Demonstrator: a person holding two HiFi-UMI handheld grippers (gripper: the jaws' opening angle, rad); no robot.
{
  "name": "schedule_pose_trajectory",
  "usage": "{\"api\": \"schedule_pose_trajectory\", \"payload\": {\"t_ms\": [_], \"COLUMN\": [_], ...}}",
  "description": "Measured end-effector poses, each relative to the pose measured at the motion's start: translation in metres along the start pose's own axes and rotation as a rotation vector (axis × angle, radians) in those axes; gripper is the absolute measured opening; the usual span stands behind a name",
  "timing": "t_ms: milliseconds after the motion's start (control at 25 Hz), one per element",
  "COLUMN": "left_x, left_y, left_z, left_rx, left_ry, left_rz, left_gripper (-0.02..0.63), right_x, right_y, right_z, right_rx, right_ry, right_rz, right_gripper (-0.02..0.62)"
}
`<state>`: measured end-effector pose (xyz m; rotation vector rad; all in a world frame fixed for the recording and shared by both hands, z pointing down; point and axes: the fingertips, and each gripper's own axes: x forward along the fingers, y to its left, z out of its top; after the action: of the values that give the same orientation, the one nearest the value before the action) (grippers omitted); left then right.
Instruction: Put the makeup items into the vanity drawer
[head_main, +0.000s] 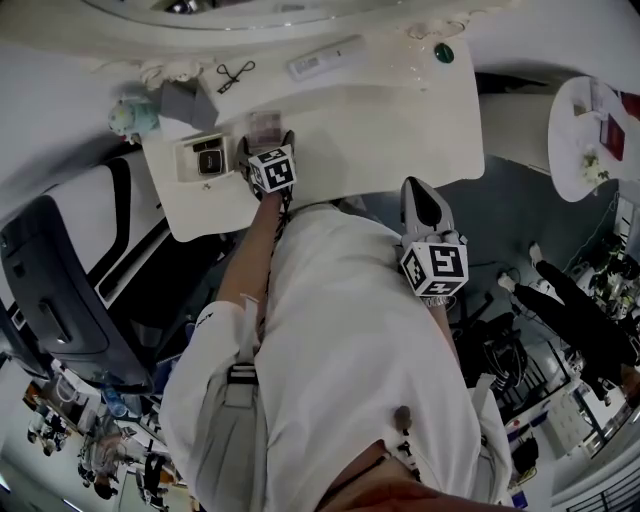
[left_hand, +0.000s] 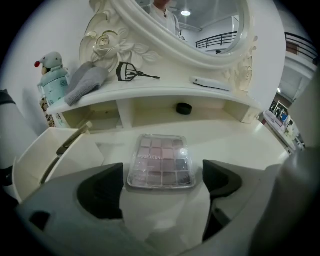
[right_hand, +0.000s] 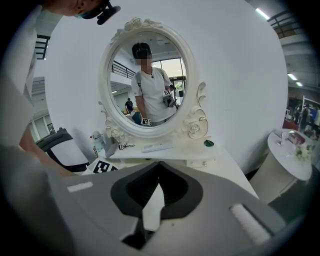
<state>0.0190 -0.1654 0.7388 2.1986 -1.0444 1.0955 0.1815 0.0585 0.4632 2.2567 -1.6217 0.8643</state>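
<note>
A clear-lidded eyeshadow palette (left_hand: 161, 161) lies flat on the white vanity top (left_hand: 235, 140). My left gripper (left_hand: 162, 170) is open, one jaw on each side of the palette with a gap on both sides. From the head view the left gripper (head_main: 266, 142) hangs over the palette (head_main: 265, 125), just right of the open drawer (head_main: 185, 165). A dark square compact (head_main: 209, 158) lies in the drawer. My right gripper (head_main: 425, 205) is shut and empty, held back from the table near the person's body. Its jaws (right_hand: 159, 172) meet with nothing between them.
On the upper shelf lie an eyelash curler (left_hand: 132, 74), a grey pouch (left_hand: 85, 82) and a white tube (left_hand: 210, 83). A dark round item (left_hand: 184, 108) sits under the shelf. A bottle with a toy top (left_hand: 52, 80) stands at the left. The oval mirror (right_hand: 147, 75) rises behind.
</note>
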Motion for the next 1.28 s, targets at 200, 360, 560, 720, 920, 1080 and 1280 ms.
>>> {"api": "schedule_pose_trajectory", "payload": {"t_ms": [200,360,560,720,920,1080,1280], "left_x": [-0.003,-0.007,-0.017,-0.034,-0.050,-0.059,-0.071], "left_y": [-0.004,-0.007,-0.018,-0.033,-0.044,-0.047,-0.050], "left_z": [0.001,-0.003,-0.014,-0.018,-0.031,-0.038,-0.048], "left_rx": [0.016,0.018,-0.006,-0.036,-0.015,-0.001,0.019], "left_ry": [-0.016,0.005,0.016,0.016,0.010,0.001,-0.012], "left_rz": [-0.015,-0.024,-0.082,-0.162,-0.209,-0.236,-0.260], "left_gripper": [0.403,0.388,0.371,0.371,0.370,0.370,0.370], "right_x": [0.001,0.000,-0.004,-0.003,0.012,0.039,0.087], "right_y": [0.001,0.003,0.004,0.007,0.020,0.050,0.080], "right_z": [-0.002,-0.004,-0.007,-0.012,-0.021,-0.036,-0.061], "right_rx": [0.005,0.000,0.004,0.019,-0.003,0.036,0.024], "right_ry": [0.007,0.008,0.008,0.027,0.091,0.214,0.331], "right_rz": [0.008,0.016,0.025,0.066,0.170,0.355,0.468], "right_gripper": [0.006,0.005,0.005,0.005,0.006,0.024,0.057]}}
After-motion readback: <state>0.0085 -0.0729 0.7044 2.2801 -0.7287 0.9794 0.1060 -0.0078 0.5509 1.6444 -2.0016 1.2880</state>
